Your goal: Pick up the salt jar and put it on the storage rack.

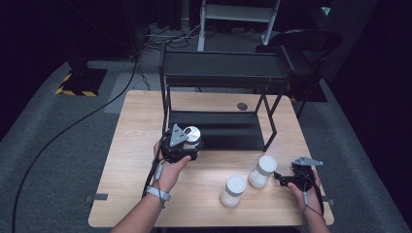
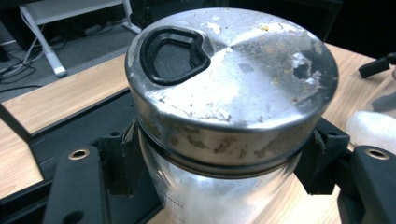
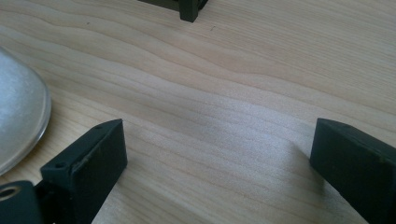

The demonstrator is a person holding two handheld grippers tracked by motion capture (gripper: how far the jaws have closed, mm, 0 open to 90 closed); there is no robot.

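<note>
in the high view a wooden table point(image 1: 136, 145) fills the middle of the frame, with a black metal shelf rack point(image 1: 218, 73) standing on its far half. at centre left the left gripper point(image 1: 187, 141) is held in the person's left hand point(image 1: 170, 167) and carries a glass jar with a metal lid point(image 1: 193, 136) just in front of the rack's lower shelf. two more white-filled jars stand on the table at lower right of centre: the nearer jar point(image 1: 233, 191) and, just beside it to the upper right, the farther jar point(image 1: 263, 171). at the lower right the right gripper point(image 1: 281, 177) sits in the right hand point(image 1: 303, 191), its tips near the farther jar but apart from it. in the left gripper view the jaws are clamped on the jar's neck under the scuffed silver lid point(image 2: 243, 70), which has a black heart-shaped ring point(image 2: 173, 55) at upper left; white contents show through the glass at the bottom. in the right gripper view the two black jaws stand wide apart over bare wood with nothing between them, a curved glass jar edge point(image 3: 21, 116) at the left and a black rack foot point(image 3: 189, 10) at the top.
</note>
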